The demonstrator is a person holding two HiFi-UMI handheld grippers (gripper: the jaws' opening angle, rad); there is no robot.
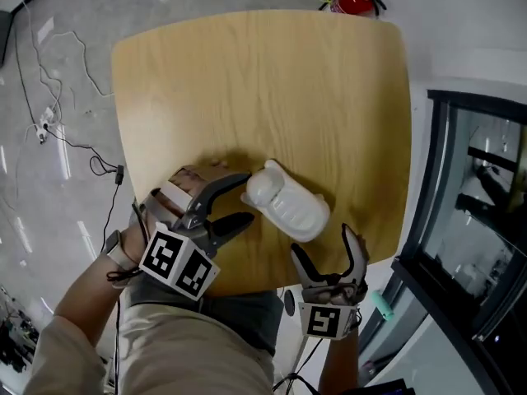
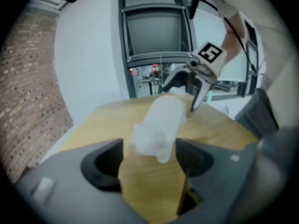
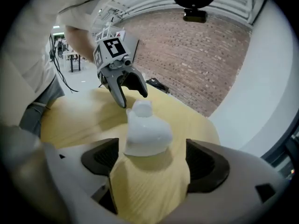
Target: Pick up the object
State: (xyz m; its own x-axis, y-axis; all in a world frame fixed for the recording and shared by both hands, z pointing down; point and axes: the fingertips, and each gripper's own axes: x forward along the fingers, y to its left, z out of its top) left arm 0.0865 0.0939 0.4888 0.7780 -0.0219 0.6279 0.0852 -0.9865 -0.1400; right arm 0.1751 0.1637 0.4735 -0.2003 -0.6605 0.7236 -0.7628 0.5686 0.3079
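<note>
A white plastic bottle (image 1: 286,204) lies on its side on the wooden table (image 1: 263,81), near the front edge, cap end pointing left. My left gripper (image 1: 247,197) stands open at the cap end, one finger on each side, neither pad pressing it. In the left gripper view the bottle (image 2: 159,125) reaches between the jaw tips with a gap on both sides. My right gripper (image 1: 323,243) is open just in front of the bottle's base. In the right gripper view the bottle (image 3: 145,129) lies ahead of the jaws, untouched, with the left gripper (image 3: 126,85) beyond it.
A red fire extinguisher (image 1: 354,0) stands on the floor beyond the table's far edge. Cables (image 1: 49,113) trail over the grey floor at the left. A dark window frame (image 1: 461,220) runs close along the table's right side. A brick wall (image 3: 205,55) stands behind.
</note>
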